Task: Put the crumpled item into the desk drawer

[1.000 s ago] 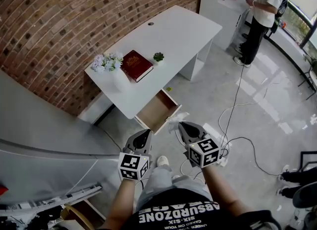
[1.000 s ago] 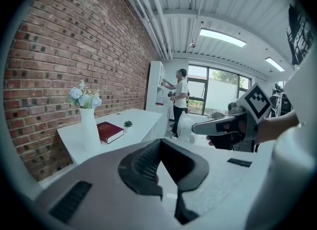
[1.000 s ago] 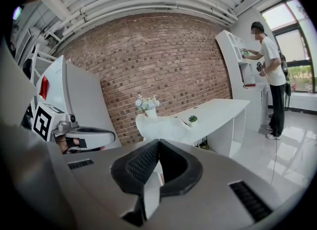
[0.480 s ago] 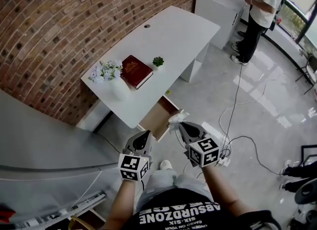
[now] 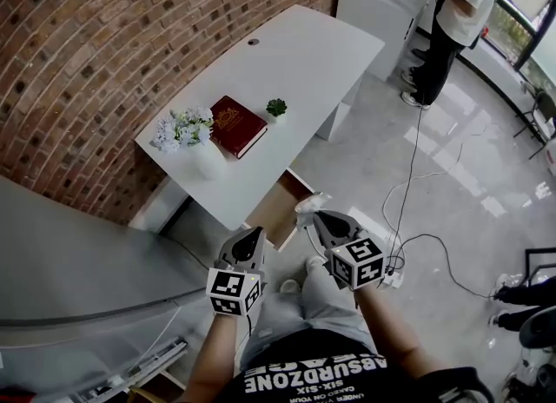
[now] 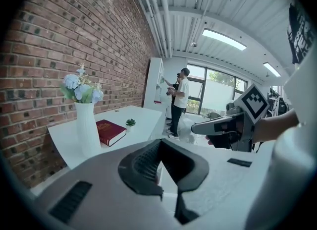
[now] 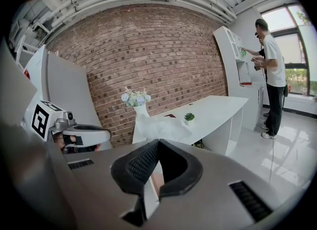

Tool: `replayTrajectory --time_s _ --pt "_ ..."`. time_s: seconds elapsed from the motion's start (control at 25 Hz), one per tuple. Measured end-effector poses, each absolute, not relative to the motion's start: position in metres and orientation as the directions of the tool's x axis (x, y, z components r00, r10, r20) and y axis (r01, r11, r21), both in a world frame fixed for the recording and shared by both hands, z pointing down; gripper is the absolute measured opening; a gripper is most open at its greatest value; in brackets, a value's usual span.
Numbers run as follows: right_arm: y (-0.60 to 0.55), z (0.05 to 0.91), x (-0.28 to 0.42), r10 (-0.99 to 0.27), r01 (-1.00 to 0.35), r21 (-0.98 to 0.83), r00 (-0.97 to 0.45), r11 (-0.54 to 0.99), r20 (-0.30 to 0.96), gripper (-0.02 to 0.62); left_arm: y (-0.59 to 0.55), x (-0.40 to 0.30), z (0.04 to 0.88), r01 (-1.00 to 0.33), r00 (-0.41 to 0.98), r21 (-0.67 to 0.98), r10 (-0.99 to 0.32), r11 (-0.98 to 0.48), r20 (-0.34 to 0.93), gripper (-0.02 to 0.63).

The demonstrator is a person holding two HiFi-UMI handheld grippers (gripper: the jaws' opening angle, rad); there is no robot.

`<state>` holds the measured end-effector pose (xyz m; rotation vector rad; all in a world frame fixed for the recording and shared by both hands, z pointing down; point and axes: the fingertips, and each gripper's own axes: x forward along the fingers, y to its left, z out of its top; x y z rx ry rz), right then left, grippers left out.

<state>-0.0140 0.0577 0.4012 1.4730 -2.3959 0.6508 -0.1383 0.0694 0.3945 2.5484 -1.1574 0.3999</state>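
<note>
Brick wall: red-brown brick wall (image 5: pixel 104 36) runs along the left, behind the desk.
Floor: glossy grey floor (image 5: pixel 452 175) with a thin black cable (image 5: pixel 415 186) trailing across it.
Desk: long white desk (image 5: pixel 295 62) standing against the wall.
Cabinet: tall white cabinet (image 5: pixel 365 2) past the desk's far end.
Person: someone in a white top and dark trousers (image 5: pixel 452 10) stands at the cabinet, well away from the desk.
Drawer: wood-lined desk drawer (image 5: pixel 274 208), pulled out from under the near end of the desk.
Left gripper: grey two-jaw left gripper (image 5: pixel 254 238), jaws closed together with nothing between them, held near the drawer's front.
Right gripper: grey two-jaw right gripper (image 5: pixel 318 219), jaws clamped on the crumpled item.
Book: dark red hardback book (image 5: pixel 236 125) lying flat on the desk, between vase and plant.
Vase: white vase of pale blue and white flowers (image 5: pixel 207 158), upright at the desk's near corner.
Crumpled item: white crumpled paper-like wad (image 5: pixel 309 207), pinched at the right gripper's tips, seen from above at the drawer's outer front corner, not inside it.
Plant: small green potted plant (image 5: pixel 276 108), just beside the book.
</note>
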Motion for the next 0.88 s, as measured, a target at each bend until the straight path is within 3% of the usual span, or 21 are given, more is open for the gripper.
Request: replayTrajectory --time_s 0.88 --pt "-0.018 0.447 -0.002 -0.652 -0.838 -0.256 -0.538 0.482 0.534 -0.002 0.008 -0.133 0.414 -0.840 0.538 0.200 -0.722 -0.505 0.436 0.006"
